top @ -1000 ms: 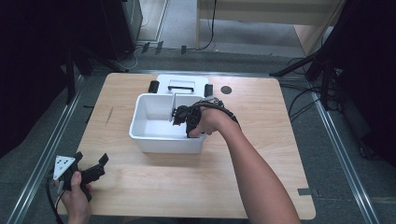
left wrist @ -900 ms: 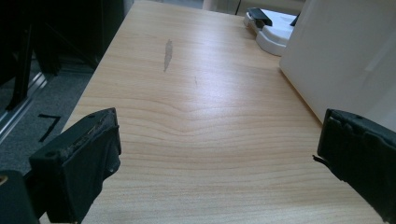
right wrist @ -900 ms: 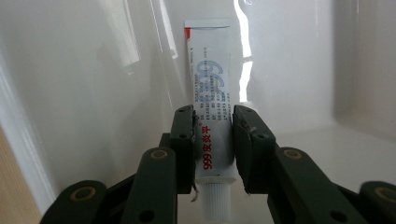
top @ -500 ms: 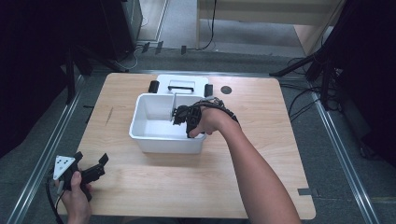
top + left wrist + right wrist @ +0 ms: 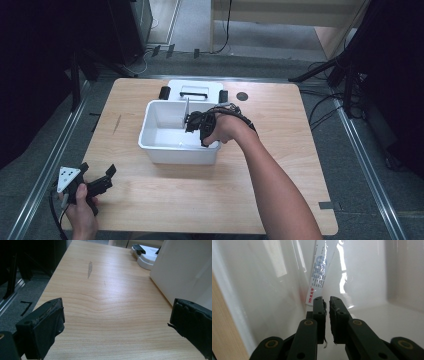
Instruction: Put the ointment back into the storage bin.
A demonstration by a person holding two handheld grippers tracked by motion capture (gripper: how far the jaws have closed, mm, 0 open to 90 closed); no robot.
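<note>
Right gripper (image 5: 326, 301): I am holding it inside the white bin (image 5: 165, 150), jaws having just been closing, now pinched together on the lower end of the tube (image 5: 319, 272)
Tube: it is leaning just ahead of my right jaws against the bin wall, long axis running up and away from the tips
Left gripper (image 5: 116, 322): I am resting it well apart over the table (image 5: 100, 302), jaws spread, gripping nothing
Nearer hand: my right one

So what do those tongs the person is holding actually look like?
Both tongs are black. The left tongs carry a grey three-cornered plate with dark dots and trail a black cable. The right tongs have linked bars with round pivots. Forearms are bare.
</note>
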